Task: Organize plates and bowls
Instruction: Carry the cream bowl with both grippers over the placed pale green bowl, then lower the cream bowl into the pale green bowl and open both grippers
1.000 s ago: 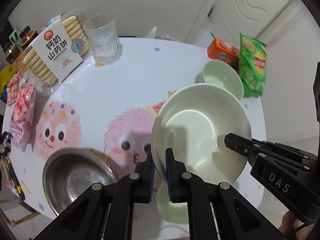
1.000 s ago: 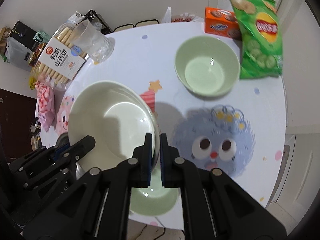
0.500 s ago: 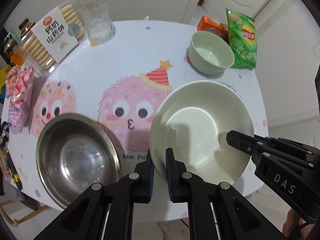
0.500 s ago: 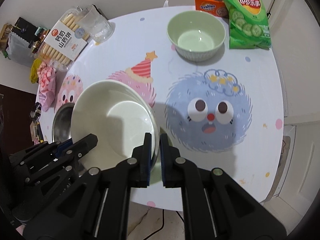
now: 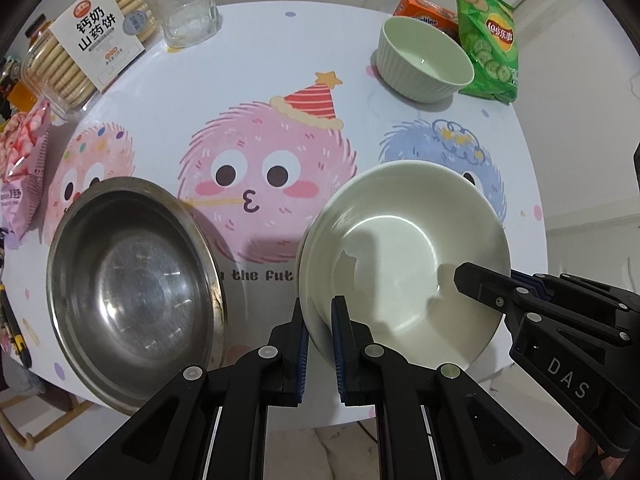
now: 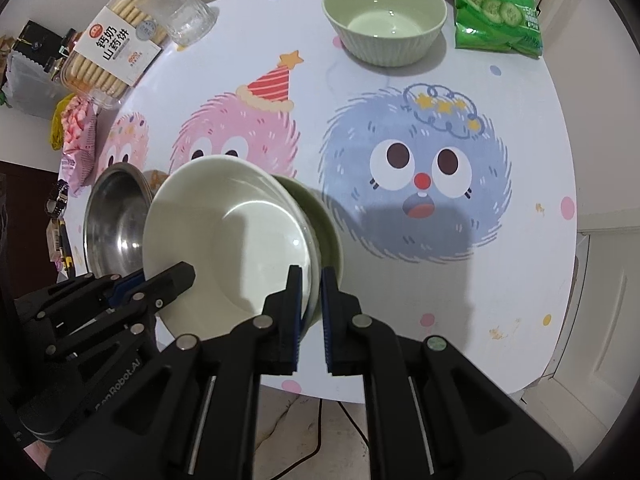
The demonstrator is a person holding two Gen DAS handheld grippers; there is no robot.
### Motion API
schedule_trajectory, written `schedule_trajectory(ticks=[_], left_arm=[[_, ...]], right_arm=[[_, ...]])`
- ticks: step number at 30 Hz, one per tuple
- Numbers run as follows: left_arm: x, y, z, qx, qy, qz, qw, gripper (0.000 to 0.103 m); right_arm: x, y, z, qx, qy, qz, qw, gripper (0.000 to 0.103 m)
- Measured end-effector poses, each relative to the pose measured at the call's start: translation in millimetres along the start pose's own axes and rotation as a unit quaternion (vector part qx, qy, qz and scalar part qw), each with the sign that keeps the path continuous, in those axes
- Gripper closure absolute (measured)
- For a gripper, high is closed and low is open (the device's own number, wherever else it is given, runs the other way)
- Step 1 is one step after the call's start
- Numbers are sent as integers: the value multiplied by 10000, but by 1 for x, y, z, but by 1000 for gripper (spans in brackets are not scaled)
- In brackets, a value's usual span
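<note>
Left gripper (image 5: 319, 322) and right gripper (image 6: 307, 294) both clamp the rim of the pale green plate (image 5: 404, 264) at lower centre, above a darker green plate (image 6: 326, 228). Steel bowl (image 5: 132, 284) lower left; ribbed green bowl (image 5: 424, 60) upper right, beside the Lay's chip bag (image 5: 488, 44).

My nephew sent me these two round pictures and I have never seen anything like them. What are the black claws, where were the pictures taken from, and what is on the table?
Nobody's arm is a machine here: a person holds a two-finger tool in each hand, each with a wide-angle camera looking along its fingers. One picture is from the left tool, the other from the right tool. Both tools pinch opposite rims of one pale dish, held over the cartoon-printed table; a second green dish shows right beneath it. Also on the table: a steel bowl, a ribbed green bowl, a glass, a biscuit box, a chips bag.
</note>
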State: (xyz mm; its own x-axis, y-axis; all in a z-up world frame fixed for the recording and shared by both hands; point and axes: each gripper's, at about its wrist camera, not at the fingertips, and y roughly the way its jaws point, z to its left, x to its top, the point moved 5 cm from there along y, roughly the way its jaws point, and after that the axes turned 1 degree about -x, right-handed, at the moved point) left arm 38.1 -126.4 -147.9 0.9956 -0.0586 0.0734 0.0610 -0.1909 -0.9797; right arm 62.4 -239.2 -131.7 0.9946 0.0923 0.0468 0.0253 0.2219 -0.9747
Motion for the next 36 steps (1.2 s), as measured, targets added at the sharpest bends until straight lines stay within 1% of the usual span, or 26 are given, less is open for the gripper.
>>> schedule_trajectory(ticks=[8,14,21,23,25,27,29,32,35,36], left_arm=[[-4,9,1,42,44,89,9999,93],[-2,12,1,139,122,70,9998,93],[-1,13,3,133,171,70,9997,92],[-1,15,3,126,182,109,9997,90],[-1,17,3,109,191,124,9997,88],[-2,18,3,116,213,143,9996,87],[-1,18,3,116,224,142,9996,86],[1,13,5,153,209,69,9996,80],[3,5,9,170,254,-23,9995,69],[5,1,9,173,313,-89,9993,59]], right_arm=[[-5,7,1,-80,-57,85,9999,92],[-5,12,1,-123,-61,128,9998,92],[-4,15,4,-213,-78,167,9996,92],[-5,15,4,-202,-28,181,9996,91],[-5,15,4,-213,-13,188,9996,87],[-6,14,4,-237,0,181,9996,85],[-7,15,3,-245,5,198,9995,85],[-9,10,0,-165,102,150,9997,84],[-10,1,-3,-23,227,38,9997,82],[-11,-3,-5,24,263,-12,9997,70]])
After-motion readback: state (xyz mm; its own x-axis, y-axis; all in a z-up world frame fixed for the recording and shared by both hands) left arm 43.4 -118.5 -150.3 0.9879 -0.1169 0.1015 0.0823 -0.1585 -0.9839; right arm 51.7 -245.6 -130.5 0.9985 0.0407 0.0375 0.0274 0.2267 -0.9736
